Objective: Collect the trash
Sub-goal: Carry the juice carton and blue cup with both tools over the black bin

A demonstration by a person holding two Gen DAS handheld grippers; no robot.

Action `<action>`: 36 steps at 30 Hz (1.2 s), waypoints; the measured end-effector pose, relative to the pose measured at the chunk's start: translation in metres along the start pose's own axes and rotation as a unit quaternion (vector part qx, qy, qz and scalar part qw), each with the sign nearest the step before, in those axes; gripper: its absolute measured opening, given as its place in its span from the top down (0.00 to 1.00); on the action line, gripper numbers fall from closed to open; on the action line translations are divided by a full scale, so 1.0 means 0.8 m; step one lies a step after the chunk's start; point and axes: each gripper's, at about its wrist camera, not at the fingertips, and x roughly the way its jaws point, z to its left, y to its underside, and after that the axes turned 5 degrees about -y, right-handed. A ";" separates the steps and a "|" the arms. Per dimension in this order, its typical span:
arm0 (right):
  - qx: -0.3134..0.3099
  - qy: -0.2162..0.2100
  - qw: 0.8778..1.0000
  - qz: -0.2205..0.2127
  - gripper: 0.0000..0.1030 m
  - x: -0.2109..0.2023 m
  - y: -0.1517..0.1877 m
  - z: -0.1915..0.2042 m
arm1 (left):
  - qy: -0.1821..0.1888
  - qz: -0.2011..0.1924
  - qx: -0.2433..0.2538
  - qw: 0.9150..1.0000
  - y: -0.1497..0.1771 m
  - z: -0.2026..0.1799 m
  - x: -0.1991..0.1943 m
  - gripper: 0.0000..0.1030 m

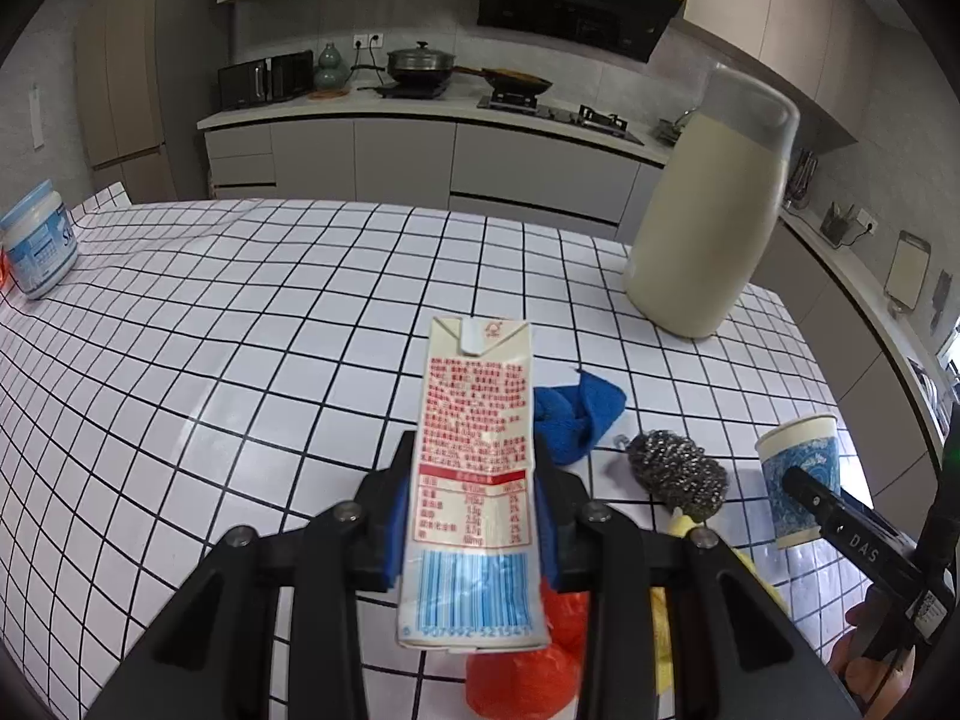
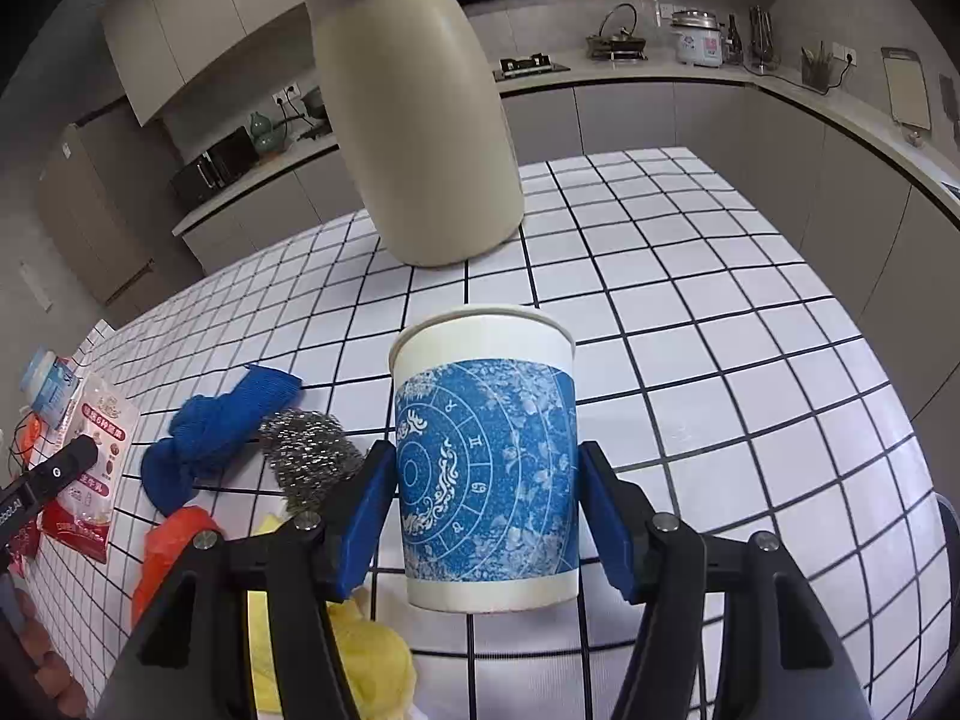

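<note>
The left gripper (image 1: 474, 516) has its blue-padded fingers (image 1: 396, 534) clamped on the sides of a cream milk carton (image 1: 474, 480), held above the white, black-gridded worktop (image 1: 240, 330). The carton's facing panel carries dense red Chinese print, a red-headed nutrition table and a blue barcode whose digits read roughly 907992 521541. The right gripper (image 2: 486, 516) has a paper cup (image 2: 486, 468) between its fingers (image 2: 366, 516); the cup is white with a blue zodiac-wheel band, and the left pad lies against its wall, while at the right pad I cannot tell whether a sliver of gap is left. No earlier view is given, so only this closeness can be told. In the left view the arm beside the cup shows the letters "DAS". Toward the worktop's near edge lie a blue cloth (image 2: 210, 444), a steel scourer (image 2: 306, 456), an orange bag (image 2: 174, 546) and a yellow bag (image 2: 360, 654). A tall cream jug (image 2: 414, 120) stands toward the far edge. At the left edge stands a white-and-blue tub (image 1: 39, 240) lettered "Sk…", the rest hidden.
</note>
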 end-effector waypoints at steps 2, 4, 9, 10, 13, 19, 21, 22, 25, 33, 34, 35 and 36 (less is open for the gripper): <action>-0.004 -0.001 1.000 -0.009 0.39 -0.016 0.002 0.003 | 0.008 -0.004 0.001 1.000 0.002 -0.003 -0.009 0.66; -0.005 -0.003 1.000 -0.016 0.39 -0.031 0.006 0.005 | 0.019 -0.007 0.006 1.000 0.004 -0.009 -0.019 0.66; -0.003 -0.006 1.000 -0.028 0.39 -0.069 0.025 0.009 | 0.049 -0.009 0.022 0.999 0.015 -0.030 -0.036 0.66; -0.001 -0.005 1.000 -0.028 0.39 -0.075 0.030 0.009 | 0.056 -0.008 0.026 0.998 0.018 -0.037 -0.039 0.66; 0.007 -0.004 1.000 -0.028 0.39 -0.097 0.048 0.002 | 0.074 -0.007 0.040 0.996 0.029 -0.058 -0.046 0.66; 0.017 -0.001 0.999 -0.027 0.39 -0.136 0.075 -0.022 | 0.101 0.004 0.060 0.993 0.054 -0.103 -0.061 0.66; 0.021 -0.004 0.999 -0.030 0.39 -0.149 0.083 -0.035 | 0.105 0.006 0.067 0.992 0.064 -0.121 -0.066 0.66; 0.022 -0.006 0.999 -0.031 0.39 -0.152 0.084 -0.042 | 0.107 0.007 0.071 0.992 0.070 -0.133 -0.068 0.66; 0.026 -0.014 0.999 -0.034 0.39 -0.170 0.094 -0.071 | 0.110 0.007 0.078 0.991 0.088 -0.165 -0.078 0.66; 0.038 -0.030 0.998 -0.037 0.39 -0.240 0.124 -0.205 | 0.127 0.023 0.083 0.988 0.156 -0.298 -0.112 0.66; 0.044 -0.030 0.998 -0.039 0.39 -0.249 0.126 -0.226 | 0.130 0.025 0.088 0.987 0.165 -0.320 -0.116 0.66; 0.049 -0.029 0.998 -0.042 0.39 -0.260 0.129 -0.247 | 0.134 0.025 0.094 0.986 0.172 -0.340 -0.120 0.66; 0.051 -0.023 0.997 -0.045 0.39 -0.271 0.130 -0.269 | 0.142 0.027 0.094 0.985 0.180 -0.361 -0.124 0.66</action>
